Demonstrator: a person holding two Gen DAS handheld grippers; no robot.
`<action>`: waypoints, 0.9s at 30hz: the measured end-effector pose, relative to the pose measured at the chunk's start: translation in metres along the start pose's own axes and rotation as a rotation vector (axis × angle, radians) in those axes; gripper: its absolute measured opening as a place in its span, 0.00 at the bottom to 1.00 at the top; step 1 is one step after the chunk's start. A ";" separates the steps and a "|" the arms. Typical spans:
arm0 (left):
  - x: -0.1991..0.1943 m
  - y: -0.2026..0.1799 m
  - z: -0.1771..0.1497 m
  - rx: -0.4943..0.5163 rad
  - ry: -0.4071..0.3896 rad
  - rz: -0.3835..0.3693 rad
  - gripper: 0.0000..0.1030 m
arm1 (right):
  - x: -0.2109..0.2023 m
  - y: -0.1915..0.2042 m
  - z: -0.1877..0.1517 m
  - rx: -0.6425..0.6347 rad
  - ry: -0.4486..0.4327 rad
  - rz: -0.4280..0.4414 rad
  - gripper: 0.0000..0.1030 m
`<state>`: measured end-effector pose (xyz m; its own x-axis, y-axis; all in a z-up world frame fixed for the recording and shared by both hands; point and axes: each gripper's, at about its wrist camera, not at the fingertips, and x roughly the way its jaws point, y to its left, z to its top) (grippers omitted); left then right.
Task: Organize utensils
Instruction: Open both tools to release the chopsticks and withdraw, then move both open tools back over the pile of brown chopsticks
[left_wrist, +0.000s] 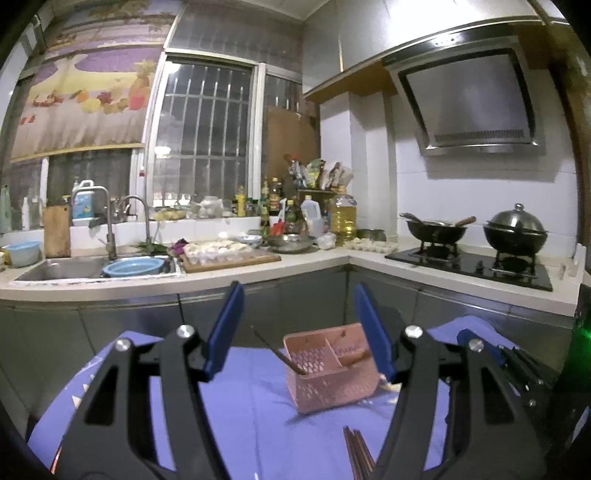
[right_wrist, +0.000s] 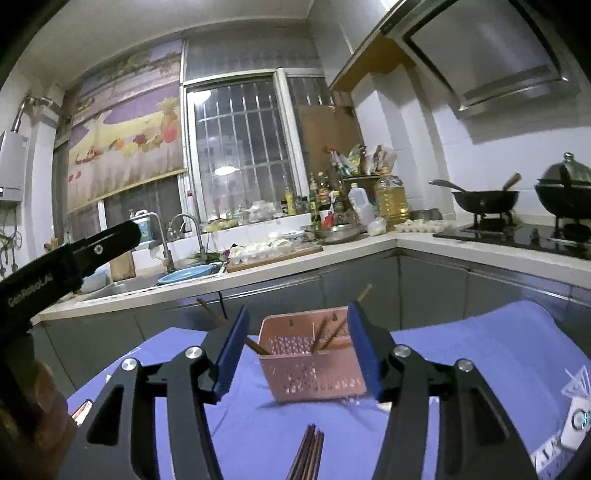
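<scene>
A pink perforated utensil basket with compartments stands on the purple cloth. Dark chopsticks lean in it: one in the left compartment, others in the right one. A bundle of brown chopsticks lies on the cloth in front of the basket. My left gripper is open and empty, held above the cloth before the basket. My right gripper is open and empty, also facing the basket. The left gripper's body shows at the left of the right wrist view.
Behind the cloth-covered table runs an L-shaped kitchen counter with a sink, a blue bowl, a cutting board of dumplings, bottles and a stove with two woks. A white box sits at the table's right.
</scene>
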<state>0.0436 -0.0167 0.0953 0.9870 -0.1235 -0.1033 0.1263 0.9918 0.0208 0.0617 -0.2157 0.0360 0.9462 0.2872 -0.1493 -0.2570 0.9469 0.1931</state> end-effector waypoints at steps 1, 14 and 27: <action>-0.006 -0.002 -0.006 0.005 0.010 -0.010 0.59 | -0.009 -0.002 -0.006 0.004 0.003 -0.009 0.55; -0.011 -0.016 -0.113 0.093 0.312 -0.062 0.59 | -0.036 -0.035 -0.097 0.118 0.267 -0.139 0.55; 0.008 0.008 -0.165 0.025 0.503 -0.020 0.59 | -0.024 -0.030 -0.120 0.141 0.385 -0.113 0.53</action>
<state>0.0361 -0.0043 -0.0694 0.8148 -0.1052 -0.5701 0.1534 0.9875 0.0370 0.0234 -0.2338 -0.0830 0.8176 0.2410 -0.5229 -0.1015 0.9543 0.2812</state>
